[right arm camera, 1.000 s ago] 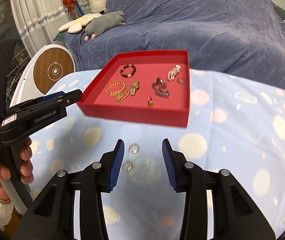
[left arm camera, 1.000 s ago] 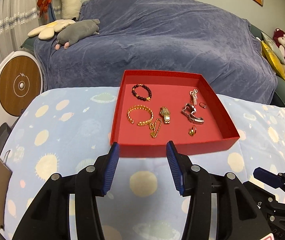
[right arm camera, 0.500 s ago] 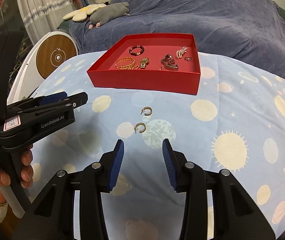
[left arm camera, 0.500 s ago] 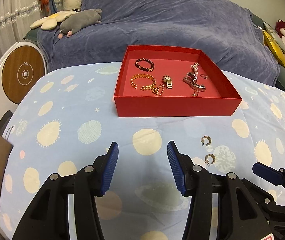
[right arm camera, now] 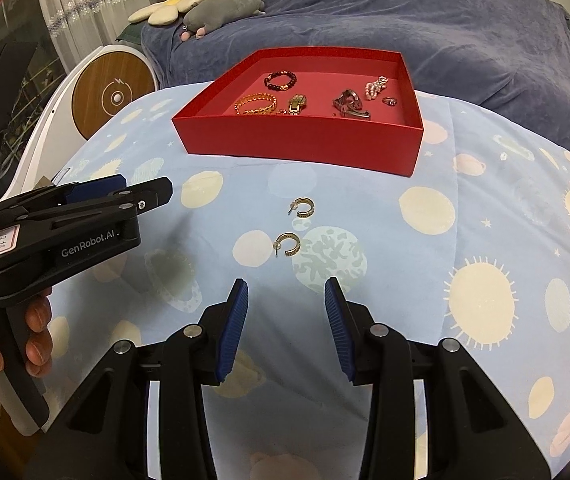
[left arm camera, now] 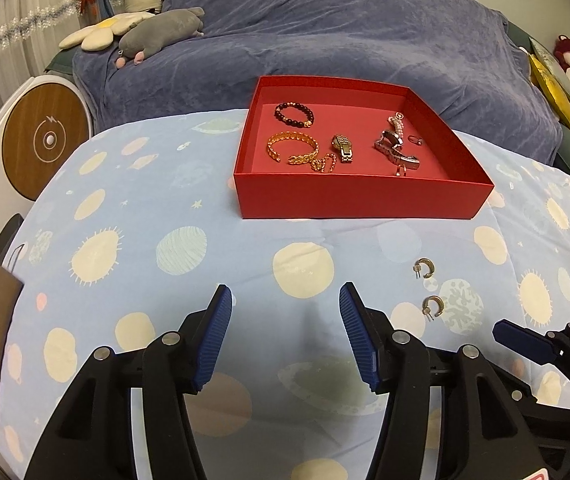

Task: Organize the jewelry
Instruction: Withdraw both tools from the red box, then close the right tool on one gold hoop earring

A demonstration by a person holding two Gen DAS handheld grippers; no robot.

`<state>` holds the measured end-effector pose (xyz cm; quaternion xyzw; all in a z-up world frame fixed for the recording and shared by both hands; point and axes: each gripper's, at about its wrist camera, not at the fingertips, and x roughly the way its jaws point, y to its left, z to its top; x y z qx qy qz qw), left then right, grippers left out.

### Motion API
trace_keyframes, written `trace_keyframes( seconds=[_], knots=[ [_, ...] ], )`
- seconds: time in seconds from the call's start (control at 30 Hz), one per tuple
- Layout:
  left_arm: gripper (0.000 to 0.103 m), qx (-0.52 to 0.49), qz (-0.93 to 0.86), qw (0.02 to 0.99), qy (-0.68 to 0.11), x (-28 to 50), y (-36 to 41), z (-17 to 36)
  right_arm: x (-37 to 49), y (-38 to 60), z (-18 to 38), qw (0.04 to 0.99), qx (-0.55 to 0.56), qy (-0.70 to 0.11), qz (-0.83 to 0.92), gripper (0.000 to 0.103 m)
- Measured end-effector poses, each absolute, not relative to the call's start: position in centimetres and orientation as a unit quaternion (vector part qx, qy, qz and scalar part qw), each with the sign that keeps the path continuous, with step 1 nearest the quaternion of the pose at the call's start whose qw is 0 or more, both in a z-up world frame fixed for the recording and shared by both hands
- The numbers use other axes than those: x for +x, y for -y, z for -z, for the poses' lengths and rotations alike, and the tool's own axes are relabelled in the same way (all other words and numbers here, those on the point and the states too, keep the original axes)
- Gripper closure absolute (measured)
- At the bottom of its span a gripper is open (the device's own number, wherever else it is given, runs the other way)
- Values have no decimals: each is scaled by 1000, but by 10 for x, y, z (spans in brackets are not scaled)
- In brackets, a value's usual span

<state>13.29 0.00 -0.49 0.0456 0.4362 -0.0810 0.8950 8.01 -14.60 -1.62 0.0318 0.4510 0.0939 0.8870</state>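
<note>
Both tools angle downward over the desk cloth (left arm camera: 133,240). The left tool (left arm camera: 285,336) has just been opening, jaws apart, nothing between them. The right tool (right arm camera: 286,316) stands apart, empty, just short of two gold hoop earrings (right arm camera: 288,243). Beyond, unobstructed, the red tray (right arm camera: 297,136) holds two bracelets, two watches and smaller pieces.

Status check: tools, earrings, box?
Left tool just opened wider, right tool open, both empty. Two earrings loose on cloth, outside red box. Path clear.
</note>
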Motion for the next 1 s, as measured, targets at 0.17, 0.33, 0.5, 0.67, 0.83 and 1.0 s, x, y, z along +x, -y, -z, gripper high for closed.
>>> trace_keyframes(
  seconds=[0.17, 0.33, 0.5, 0.67, 0.83, 1.0],
  knots=[
    [46, 42, 77, 894, -438, 132, -7, 5, 88, 145, 21, 887, 32, -452, -92, 65],
    [45, 42, 73, 894, -441, 131, -13, 7, 99, 141, 28, 886, 37, -452, -93, 65],
    [44, 42, 71, 892, -444, 130, -20, 9, 109, 135, 36, 887, 34, -453, -88, 65],
    [44, 40, 71, 891, -447, 130, -24, 10, 117, 131, 38, 890, 33, -447, -85, 68],
    [44, 38, 71, 890, -448, 130, -25, 10, 119, 130, 40, 895, 15, -440, -78, 81],
    [44, 35, 73, 890, -449, 130, -24, 10, 118, 134, 39, 894, 21, -442, -75, 85]
  ],
)
